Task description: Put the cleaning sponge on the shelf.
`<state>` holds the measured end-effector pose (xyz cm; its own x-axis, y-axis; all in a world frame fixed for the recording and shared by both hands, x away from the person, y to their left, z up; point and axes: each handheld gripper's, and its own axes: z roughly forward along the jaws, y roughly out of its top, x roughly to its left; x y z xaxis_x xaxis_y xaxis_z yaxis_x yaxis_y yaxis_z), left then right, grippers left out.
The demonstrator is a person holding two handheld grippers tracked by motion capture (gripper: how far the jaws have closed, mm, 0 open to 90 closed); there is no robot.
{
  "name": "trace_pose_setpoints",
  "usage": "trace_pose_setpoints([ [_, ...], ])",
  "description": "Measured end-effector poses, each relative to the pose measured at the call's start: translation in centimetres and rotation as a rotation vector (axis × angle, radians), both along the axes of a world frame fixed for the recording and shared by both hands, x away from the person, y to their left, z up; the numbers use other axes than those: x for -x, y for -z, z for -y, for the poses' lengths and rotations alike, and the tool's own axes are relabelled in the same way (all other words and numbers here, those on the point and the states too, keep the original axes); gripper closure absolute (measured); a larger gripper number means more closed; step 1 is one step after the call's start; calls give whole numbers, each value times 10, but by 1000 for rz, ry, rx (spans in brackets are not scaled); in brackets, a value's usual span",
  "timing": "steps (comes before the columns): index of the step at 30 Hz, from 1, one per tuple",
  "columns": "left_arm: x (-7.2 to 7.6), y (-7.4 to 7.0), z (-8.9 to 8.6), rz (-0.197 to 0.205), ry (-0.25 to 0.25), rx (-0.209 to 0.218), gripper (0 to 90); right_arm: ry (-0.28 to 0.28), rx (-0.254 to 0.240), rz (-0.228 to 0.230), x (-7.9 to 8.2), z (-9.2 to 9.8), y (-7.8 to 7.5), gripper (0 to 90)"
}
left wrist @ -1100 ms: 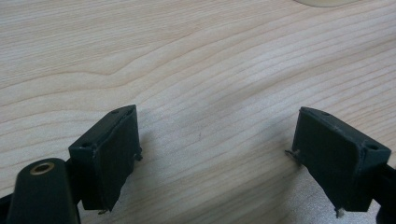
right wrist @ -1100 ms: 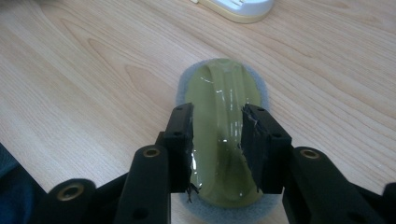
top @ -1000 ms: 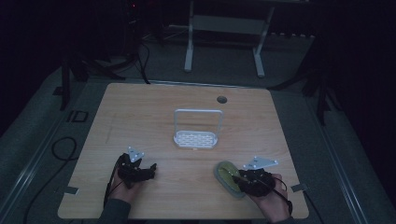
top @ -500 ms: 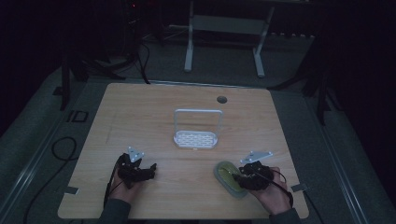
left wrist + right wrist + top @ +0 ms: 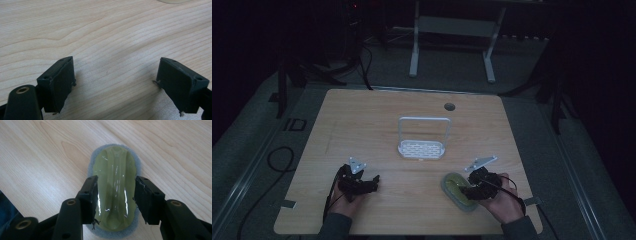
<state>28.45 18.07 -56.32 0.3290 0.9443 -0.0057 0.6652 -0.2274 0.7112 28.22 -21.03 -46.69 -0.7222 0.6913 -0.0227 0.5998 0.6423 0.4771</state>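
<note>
- Two grippers sit near the wooden table's (image 5: 377, 120) front edge in the high view. The right gripper (image 5: 473, 190) has moved down onto the scrubbing pad (image 5: 453, 186) since a second ago; the left gripper (image 5: 362, 184) is unchanged. A white rack (image 5: 422, 148) stands mid-table.
- Left gripper view: jaws spread wide over bare wood.
- Right gripper view: jaws pinch the green-handled pad's (image 5: 115, 187) sides, its long axis running away from the camera.

Glossy green plastic scrubber (image 5: 115, 187) with grey felt rim on matt wood table (image 5: 175, 152).

Jaws astride green scrubber (image 5: 115, 187)
</note>
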Motion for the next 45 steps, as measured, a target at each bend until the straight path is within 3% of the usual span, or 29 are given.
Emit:
trace_pose_setpoints([
  [12,0,0,0,0,0,0,152,-34,84,-80,-13,-14,0,485],
  [30,0,0,0,0,0,1,152,-48,121,-182,-29,-18,-2,570],
  [45,0,0,0,0,-1,1,152,-71,222,-264,-42,-35,3,600],
])
